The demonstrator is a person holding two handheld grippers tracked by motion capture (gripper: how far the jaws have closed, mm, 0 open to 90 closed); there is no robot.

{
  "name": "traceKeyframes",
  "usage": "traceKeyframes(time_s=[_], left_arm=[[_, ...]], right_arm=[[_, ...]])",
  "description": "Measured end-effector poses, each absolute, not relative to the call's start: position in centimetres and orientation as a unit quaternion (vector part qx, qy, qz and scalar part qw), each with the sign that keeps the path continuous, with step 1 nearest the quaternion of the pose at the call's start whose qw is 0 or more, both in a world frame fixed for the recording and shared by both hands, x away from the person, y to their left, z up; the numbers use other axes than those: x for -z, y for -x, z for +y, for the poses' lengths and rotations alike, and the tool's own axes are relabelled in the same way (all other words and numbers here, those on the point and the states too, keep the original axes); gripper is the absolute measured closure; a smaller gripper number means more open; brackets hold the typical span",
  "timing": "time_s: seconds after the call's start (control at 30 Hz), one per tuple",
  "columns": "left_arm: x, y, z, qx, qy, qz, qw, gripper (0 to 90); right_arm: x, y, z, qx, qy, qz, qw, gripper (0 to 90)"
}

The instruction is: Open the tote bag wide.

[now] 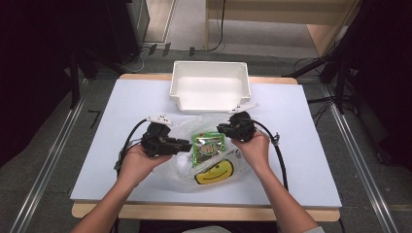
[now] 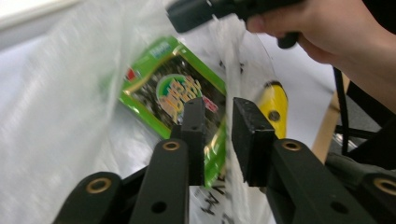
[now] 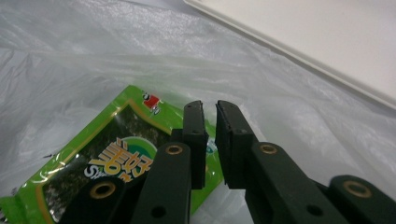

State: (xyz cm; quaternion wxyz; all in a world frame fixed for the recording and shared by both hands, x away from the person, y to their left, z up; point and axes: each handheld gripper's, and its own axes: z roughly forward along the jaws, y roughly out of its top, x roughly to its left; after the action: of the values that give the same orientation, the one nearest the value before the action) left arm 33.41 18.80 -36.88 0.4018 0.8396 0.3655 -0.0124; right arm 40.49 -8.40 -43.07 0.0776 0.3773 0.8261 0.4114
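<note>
One green snack packet (image 1: 208,147) lies in one clear plastic bag (image 1: 214,167) mid-desk, near the front edge. Left gripper (image 2: 218,116) stands released around a bag fold; right gripper (image 3: 209,120) nearly clenched, holding nothing. One white bin (image 1: 210,86) behind.

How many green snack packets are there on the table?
1. The green packet lies in the clear plastic bag with the yellow smiley face, between the two grippers, in front of the white bin. The crumpled bag could hide another.

High view looks down; both tool views closely share the green packet (image 1: 208,146).
</note>
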Motion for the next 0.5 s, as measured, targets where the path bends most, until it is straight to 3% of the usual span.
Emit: traceKeyframes(time_s=[0.1,0.23,0.5], left_arm=[[36.3,-34.6,18.7,0.0,-0.836,0.367,0.407,79.3],[36.2,-36.3,18.6,-0.011,-0.84,0.361,0.404,90.0],[36.1,-38.3,16.9,-0.015,-0.846,0.354,0.398,90.0]], right_arm=[[43.0,-40.0,-8.7,-0.41,-0.376,0.827,0.079,85.8],[43.0,-39.4,-9.2,-0.413,-0.374,0.827,0.074,88.9],[43.7,-38.7,-10.3,-0.401,-0.377,0.832,0.066,90.0]])
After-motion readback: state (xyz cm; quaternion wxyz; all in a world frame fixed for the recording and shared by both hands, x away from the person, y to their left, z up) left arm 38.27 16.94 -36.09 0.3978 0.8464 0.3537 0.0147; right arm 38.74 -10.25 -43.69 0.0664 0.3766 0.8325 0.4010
